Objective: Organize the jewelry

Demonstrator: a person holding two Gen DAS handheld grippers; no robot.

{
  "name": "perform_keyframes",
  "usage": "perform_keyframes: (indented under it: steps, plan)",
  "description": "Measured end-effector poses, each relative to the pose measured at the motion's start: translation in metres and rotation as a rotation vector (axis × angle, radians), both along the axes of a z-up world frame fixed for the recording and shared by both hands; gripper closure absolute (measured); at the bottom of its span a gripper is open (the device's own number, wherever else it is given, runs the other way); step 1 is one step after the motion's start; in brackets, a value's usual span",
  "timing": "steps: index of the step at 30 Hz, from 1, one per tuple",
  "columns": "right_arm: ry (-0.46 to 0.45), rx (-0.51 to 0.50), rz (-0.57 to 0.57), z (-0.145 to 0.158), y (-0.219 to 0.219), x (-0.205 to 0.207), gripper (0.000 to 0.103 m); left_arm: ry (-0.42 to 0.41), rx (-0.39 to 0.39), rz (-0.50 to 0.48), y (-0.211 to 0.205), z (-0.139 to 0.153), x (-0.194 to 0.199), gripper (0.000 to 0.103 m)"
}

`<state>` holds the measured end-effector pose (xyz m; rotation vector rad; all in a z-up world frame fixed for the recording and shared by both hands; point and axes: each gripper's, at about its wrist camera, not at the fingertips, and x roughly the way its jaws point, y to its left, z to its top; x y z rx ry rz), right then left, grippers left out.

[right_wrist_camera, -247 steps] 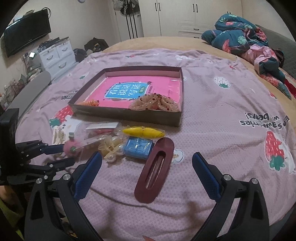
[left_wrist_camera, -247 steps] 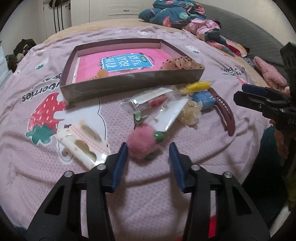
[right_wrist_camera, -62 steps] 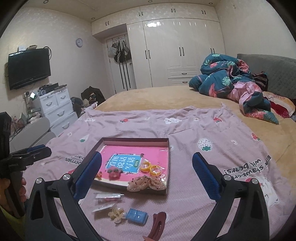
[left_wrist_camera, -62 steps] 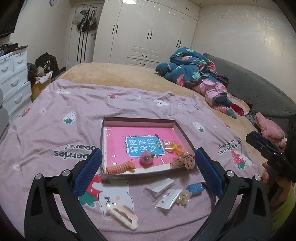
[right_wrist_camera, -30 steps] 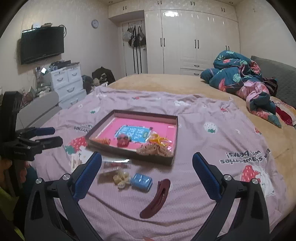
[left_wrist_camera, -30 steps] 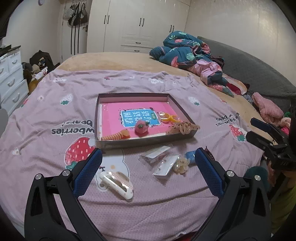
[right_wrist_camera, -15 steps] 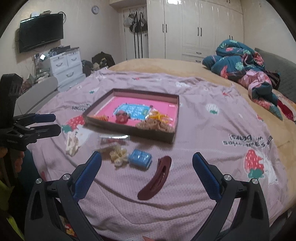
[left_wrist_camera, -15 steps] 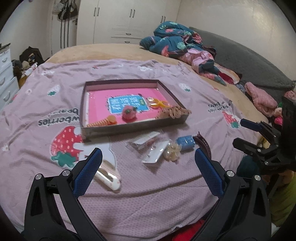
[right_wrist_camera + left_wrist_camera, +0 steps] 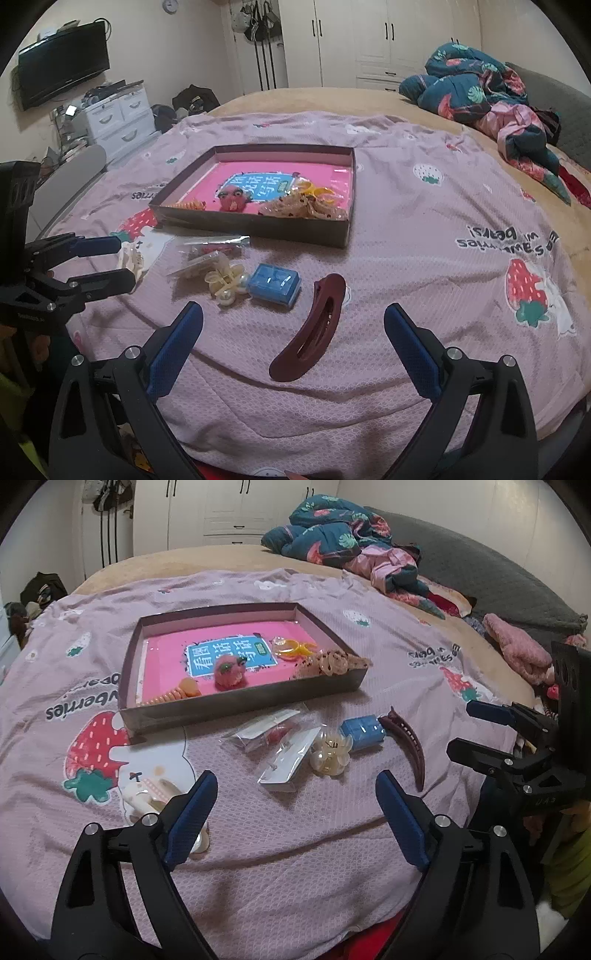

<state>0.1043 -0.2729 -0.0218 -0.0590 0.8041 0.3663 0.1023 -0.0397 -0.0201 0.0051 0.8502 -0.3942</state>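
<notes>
A shallow brown box [image 9: 242,700] [image 9: 258,224] with a pink floor holds a pink pom-pom [image 9: 229,671], an orange coil [image 9: 168,696], yellow rings [image 9: 293,647] and a speckled scrunchie [image 9: 330,664]. In front of it on the bedspread lie two clear packets [image 9: 280,746], a cream flower clip [image 9: 330,755], a blue box [image 9: 362,730] [image 9: 274,282], a maroon hair clip [image 9: 408,746] [image 9: 314,328] and a cream claw clip [image 9: 155,797]. My left gripper [image 9: 295,812] is open and empty above the packets. My right gripper [image 9: 293,343] is open and empty, around the maroon clip.
The items lie on a pink strawberry-print bedspread [image 9: 461,229] on a bed. A heap of bedding [image 9: 487,99] sits far right. A white dresser [image 9: 114,114] and a TV [image 9: 62,62] stand at the left wall.
Both grippers have come down and forward toward the loose items at the bed's near edge; the items look larger. Both stay open and empty.
</notes>
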Motion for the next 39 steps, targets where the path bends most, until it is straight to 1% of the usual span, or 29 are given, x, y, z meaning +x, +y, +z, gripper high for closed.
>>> perform_keyframes:
  steps: [3,8,14,15,16,18,19,22,24,26,28,29,31,32,34,36,39]
  plan:
    - [0.013,-0.002,-0.006,-0.005,0.0,0.003,0.005,0.009,0.006,-0.004,-0.002,-0.005,0.002,0.024]
    - [0.044,-0.006,-0.024,-0.016,-0.002,0.009,0.005,0.027,0.024,-0.014,-0.007,-0.015,0.008,0.029]
    - [0.118,0.025,-0.061,-0.034,-0.009,0.024,0.006,0.059,0.039,-0.016,-0.009,-0.029,0.018,0.037]
    - [0.132,0.033,-0.06,-0.037,-0.01,0.027,0.009,0.064,0.04,-0.017,-0.009,-0.031,0.019,0.041]
    - [0.151,0.035,-0.061,-0.041,-0.01,0.03,0.016,0.071,0.042,-0.018,-0.009,-0.034,0.021,0.044]
    - [0.182,0.04,-0.063,-0.048,-0.009,0.036,0.021,0.078,0.044,-0.021,-0.009,-0.037,0.024,0.047]
    - [0.204,0.046,-0.062,-0.053,-0.009,0.04,0.025,0.08,0.047,-0.024,-0.01,-0.038,0.025,0.047]
    - [0.244,0.058,-0.062,-0.061,-0.005,0.048,0.032,0.084,0.055,-0.03,-0.013,-0.041,0.029,0.049]
    - [0.245,0.048,-0.068,-0.063,-0.003,0.051,0.034,0.086,0.059,-0.033,-0.014,-0.042,0.031,0.051]
    - [0.237,0.037,-0.076,-0.064,-0.002,0.055,0.039,0.084,0.069,-0.036,-0.017,-0.043,0.034,0.052]
    - [0.237,0.034,-0.087,-0.065,-0.003,0.058,0.05,0.081,0.08,-0.039,-0.019,-0.044,0.037,0.055]
    - [0.236,0.031,-0.094,-0.066,-0.004,0.059,0.053,0.081,0.083,-0.04,-0.02,-0.044,0.038,0.056]
    - [0.228,0.024,-0.102,-0.066,-0.007,0.059,0.065,0.081,0.098,-0.04,-0.023,-0.047,0.041,0.058]
    - [0.225,0.025,-0.106,-0.066,-0.009,0.059,0.068,0.081,0.106,-0.039,-0.023,-0.048,0.042,0.059]
    - [0.222,0.036,-0.123,-0.066,-0.015,0.059,0.083,0.078,0.117,-0.035,-0.025,-0.049,0.044,0.064]
    - [0.222,0.05,-0.129,-0.066,-0.02,0.059,0.09,0.071,0.122,-0.031,-0.025,-0.049,0.044,0.069]
    - [0.221,0.07,-0.124,-0.064,-0.024,0.057,0.09,0.065,0.12,-0.023,-0.02,-0.047,0.045,0.078]
